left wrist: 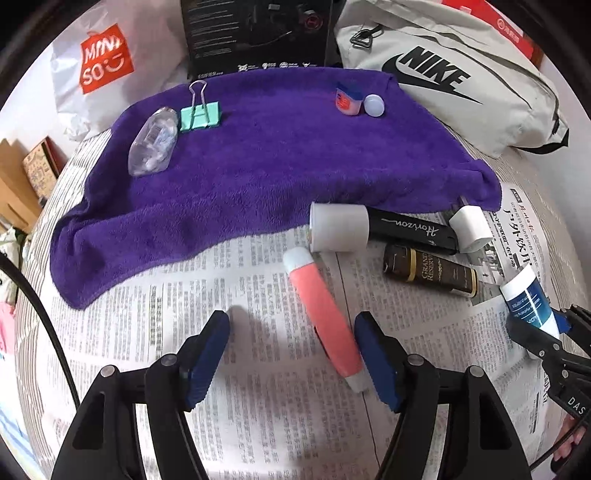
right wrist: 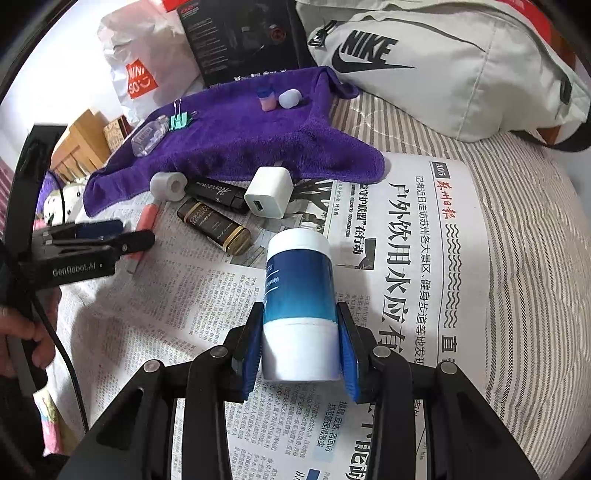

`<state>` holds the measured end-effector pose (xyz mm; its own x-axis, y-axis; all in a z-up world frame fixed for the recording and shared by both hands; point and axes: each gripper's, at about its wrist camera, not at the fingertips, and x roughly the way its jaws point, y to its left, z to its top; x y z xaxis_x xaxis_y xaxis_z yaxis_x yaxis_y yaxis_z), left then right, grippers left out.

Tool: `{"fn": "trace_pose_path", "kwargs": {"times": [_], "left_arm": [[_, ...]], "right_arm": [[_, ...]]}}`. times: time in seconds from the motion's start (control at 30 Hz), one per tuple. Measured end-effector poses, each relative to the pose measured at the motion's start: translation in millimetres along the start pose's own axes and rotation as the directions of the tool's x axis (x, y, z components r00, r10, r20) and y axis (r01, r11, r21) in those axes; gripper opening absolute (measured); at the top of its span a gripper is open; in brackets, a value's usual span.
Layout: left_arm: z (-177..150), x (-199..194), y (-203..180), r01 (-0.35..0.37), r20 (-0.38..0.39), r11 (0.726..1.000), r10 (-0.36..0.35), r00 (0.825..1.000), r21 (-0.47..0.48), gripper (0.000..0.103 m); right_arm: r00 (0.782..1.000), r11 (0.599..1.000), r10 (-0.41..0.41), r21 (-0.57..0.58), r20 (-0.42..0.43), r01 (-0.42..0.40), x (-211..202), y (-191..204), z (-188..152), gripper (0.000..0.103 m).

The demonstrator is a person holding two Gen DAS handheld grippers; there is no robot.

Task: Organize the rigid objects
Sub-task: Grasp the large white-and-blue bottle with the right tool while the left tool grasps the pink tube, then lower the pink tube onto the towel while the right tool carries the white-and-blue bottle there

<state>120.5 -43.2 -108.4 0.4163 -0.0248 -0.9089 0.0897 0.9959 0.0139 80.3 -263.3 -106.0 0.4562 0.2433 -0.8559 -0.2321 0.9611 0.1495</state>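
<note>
My left gripper [left wrist: 291,354] is open low over the newspaper. A pink tube [left wrist: 325,314] lies between its blue pads [left wrist: 207,362], close against the right one. My right gripper [right wrist: 300,332] is shut on a blue-and-white bottle [right wrist: 299,295], also seen at the right edge of the left wrist view as the bottle [left wrist: 528,299]. On the purple towel [left wrist: 258,155] lie a clear bottle [left wrist: 153,142], a green binder clip [left wrist: 199,114], a small pink jar [left wrist: 347,99] and a white cap [left wrist: 373,105].
At the towel's near edge lie a white cylinder [left wrist: 340,227], a black tube [left wrist: 410,229], a brown bottle [left wrist: 430,271] and a white charger cube [right wrist: 269,195]. A Nike bag [left wrist: 454,81], black box [left wrist: 258,33] and Miniso bag [left wrist: 99,62] stand behind. A hand [right wrist: 22,332] holds the left gripper.
</note>
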Motion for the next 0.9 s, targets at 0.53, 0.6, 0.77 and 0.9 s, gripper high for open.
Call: {"fn": "trace_pose_path", "kwargs": {"times": [0.53,0.6,0.77,0.9], "left_arm": [[4.3,-1.9,-1.5,0.073,0.019,0.997,-0.073,0.997,0.04,0.019],[5.1,-1.1,-4.9,0.054,0.023,0.997,-0.055,0.998,0.051,0.019],[6.3,0.0,-3.6,0.07,0.04,0.995,-0.073,0.997,0.065,0.017],[7.4,-3.3,8.6,0.107,0.033,0.993,-0.109,0.993,0.054,0.016]], "right_arm": [[0.999,0.999,-0.033,-0.036,-0.017,0.032,3.8,5.8,3.8,0.042],[0.999,0.998,-0.041,-0.044,-0.021,0.04,4.3,7.0,4.2,0.042],[0.999,0.999,-0.029,-0.029,-0.023,0.028,4.9,3.8,6.2,0.037],[1.0,1.0,-0.003,-0.008,-0.029,0.003,4.8,0.2,9.1,0.037]]}}
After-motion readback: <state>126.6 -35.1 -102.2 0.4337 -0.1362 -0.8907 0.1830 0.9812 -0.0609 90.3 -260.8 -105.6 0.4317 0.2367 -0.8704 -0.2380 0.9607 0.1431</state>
